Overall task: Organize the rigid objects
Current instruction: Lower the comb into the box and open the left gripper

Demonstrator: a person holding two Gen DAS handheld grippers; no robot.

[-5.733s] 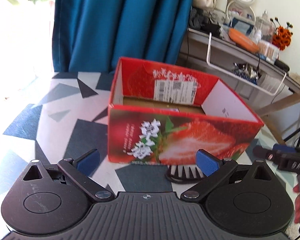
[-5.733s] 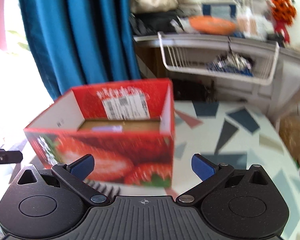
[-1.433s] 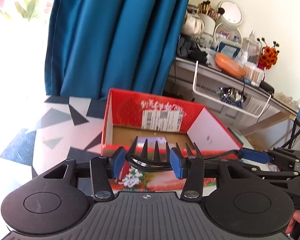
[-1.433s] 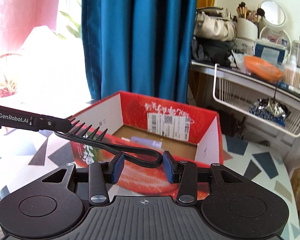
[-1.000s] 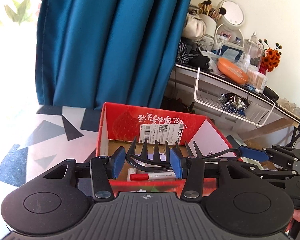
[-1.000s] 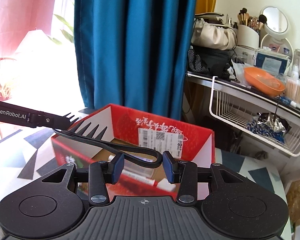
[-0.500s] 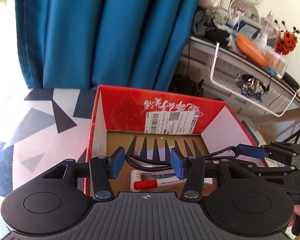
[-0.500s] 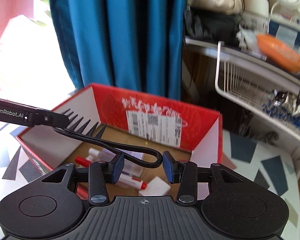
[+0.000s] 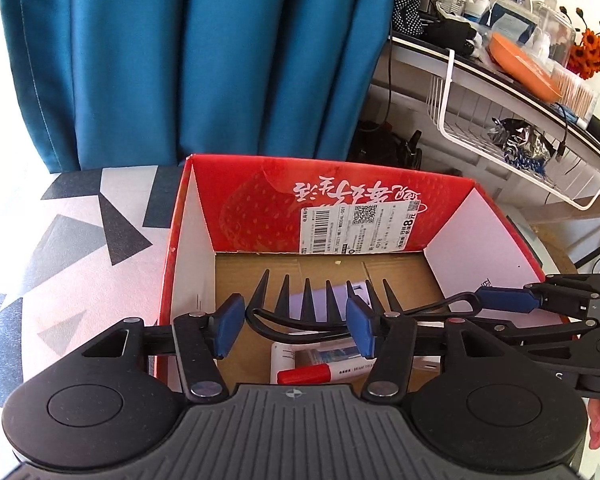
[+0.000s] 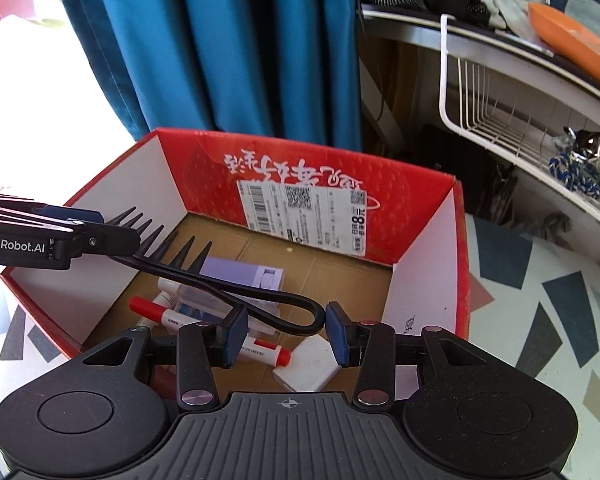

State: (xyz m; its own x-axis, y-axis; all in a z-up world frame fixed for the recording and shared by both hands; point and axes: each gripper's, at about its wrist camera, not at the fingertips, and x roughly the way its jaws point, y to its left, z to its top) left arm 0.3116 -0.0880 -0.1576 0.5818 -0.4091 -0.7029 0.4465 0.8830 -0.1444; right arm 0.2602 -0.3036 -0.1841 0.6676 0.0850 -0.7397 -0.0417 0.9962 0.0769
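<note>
Comb is hanging in the air over the open strawberry box, not on the table and not yet resting on anything inside. It's black and wide-toothed, with a looped wire handle.

The thing that matters here is that its long axis runs side to side, strung between the two grippers and crosswise to the way both of them point. The teeth aim at the far wall of the box.

The left gripper has the toothed head between its pads. The jaws are narrow and look clamped on it. The right gripper has the handle loop sitting between its pads, jaws also narrow. There's a sliver of daylight beside one pad, so I honestly can't tell if it's actually pinching.

Neither hand is nearer, since each is on one end.

Directly below sit a red-capped marker, a lilac carton and a white block. My guess is the drop is straight down. The comb's length lies along the box's wider span, so it should fit without turning.
</note>
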